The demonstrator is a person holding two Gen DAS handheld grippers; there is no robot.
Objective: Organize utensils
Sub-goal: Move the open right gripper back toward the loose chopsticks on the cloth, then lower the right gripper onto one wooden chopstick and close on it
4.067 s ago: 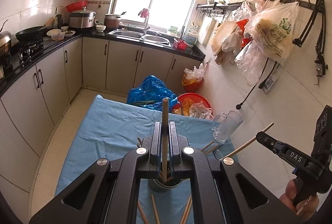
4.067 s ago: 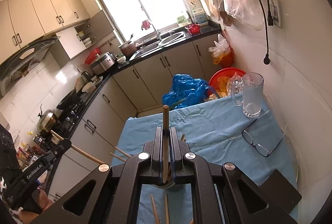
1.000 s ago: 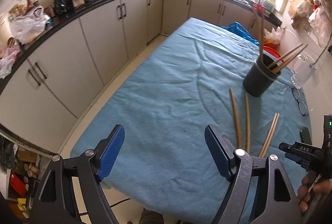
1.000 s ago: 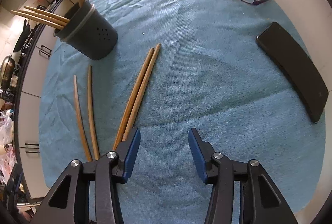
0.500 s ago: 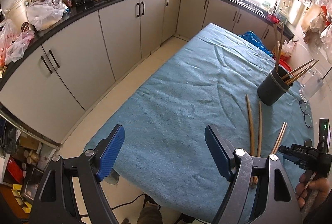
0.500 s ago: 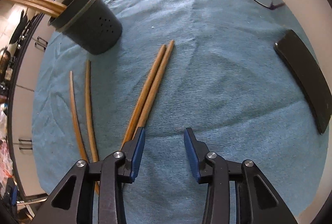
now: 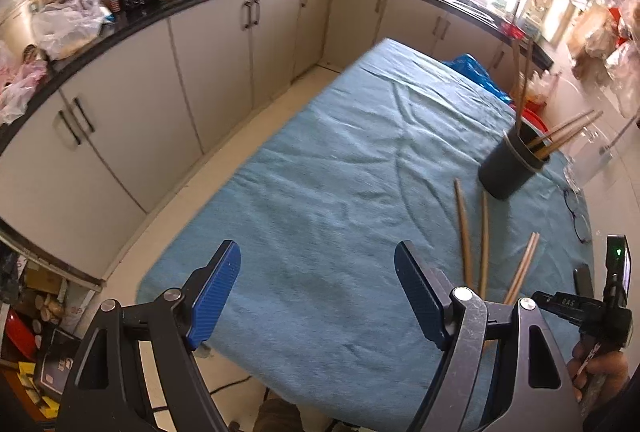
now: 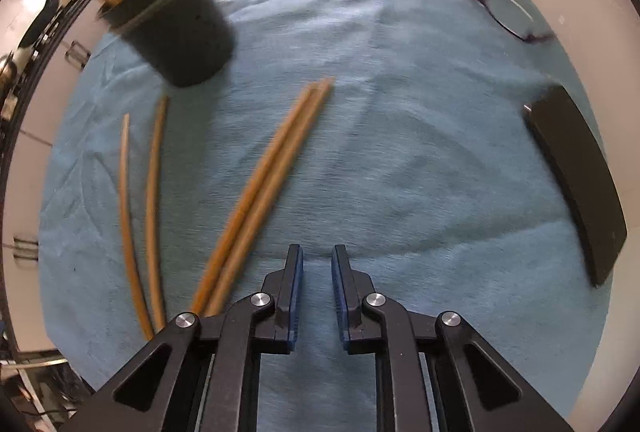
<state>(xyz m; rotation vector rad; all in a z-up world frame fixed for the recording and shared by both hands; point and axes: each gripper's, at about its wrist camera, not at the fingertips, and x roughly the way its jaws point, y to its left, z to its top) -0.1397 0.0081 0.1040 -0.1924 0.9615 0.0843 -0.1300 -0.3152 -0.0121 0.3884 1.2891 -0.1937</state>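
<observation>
Hovering over the blue cloth (image 8: 400, 159): right gripper (image 8: 316, 284) closing on nothing, left gripper (image 7: 316, 296) gaping wide, holding nothing. Lying at eleven o'clock, chopsticks (image 8: 264, 187), two more (image 8: 138, 216) at ten. Standing farther at eleven, black cup (image 8: 180, 31).
</observation>
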